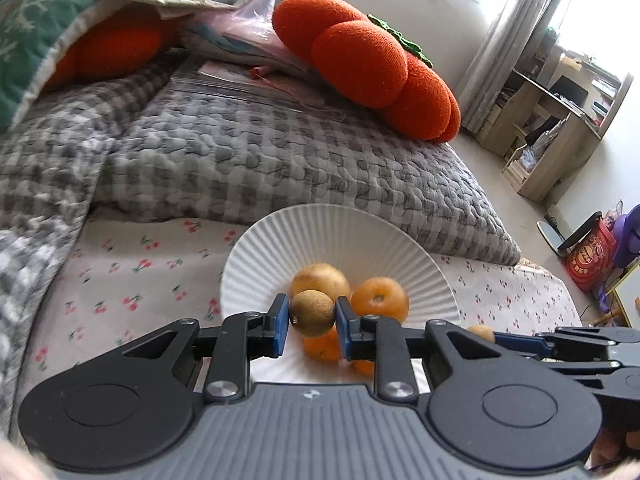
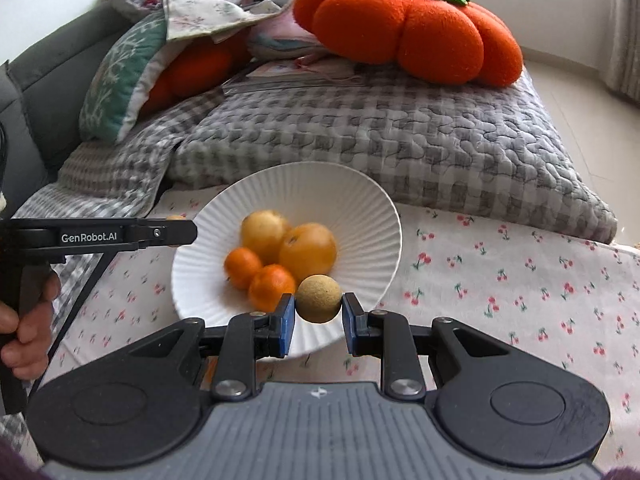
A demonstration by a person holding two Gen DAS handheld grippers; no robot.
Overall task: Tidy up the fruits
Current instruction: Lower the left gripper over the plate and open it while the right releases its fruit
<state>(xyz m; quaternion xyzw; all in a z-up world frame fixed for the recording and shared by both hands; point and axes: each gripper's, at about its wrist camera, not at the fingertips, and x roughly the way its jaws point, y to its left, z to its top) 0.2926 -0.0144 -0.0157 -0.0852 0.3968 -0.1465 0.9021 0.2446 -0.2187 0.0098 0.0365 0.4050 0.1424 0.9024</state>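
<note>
A white ribbed plate (image 1: 340, 232) (image 2: 288, 196) lies on the cherry-print sheet. It holds a yellow fruit (image 2: 266, 236), a larger orange-yellow fruit (image 2: 308, 254) and two mandarins (image 2: 242, 268) (image 2: 272, 292). My left gripper (image 1: 312, 316) is shut on a small brown round fruit (image 1: 312, 312) above the plate's near side. My right gripper (image 2: 319, 308) is shut on a tan round fruit (image 2: 319, 299) over the plate's near right rim. In the left wrist view the right gripper (image 1: 496, 338) reaches in from the right with its fruit (image 1: 482, 332) showing.
A folded grey checked quilt (image 2: 400, 140) lies just behind the plate, with an orange pumpkin cushion (image 2: 412, 28) on top. A teal pillow (image 2: 120, 76) leans at the back left. A hand (image 2: 28, 320) holds the left gripper's handle. The bed edge and floor are to the right.
</note>
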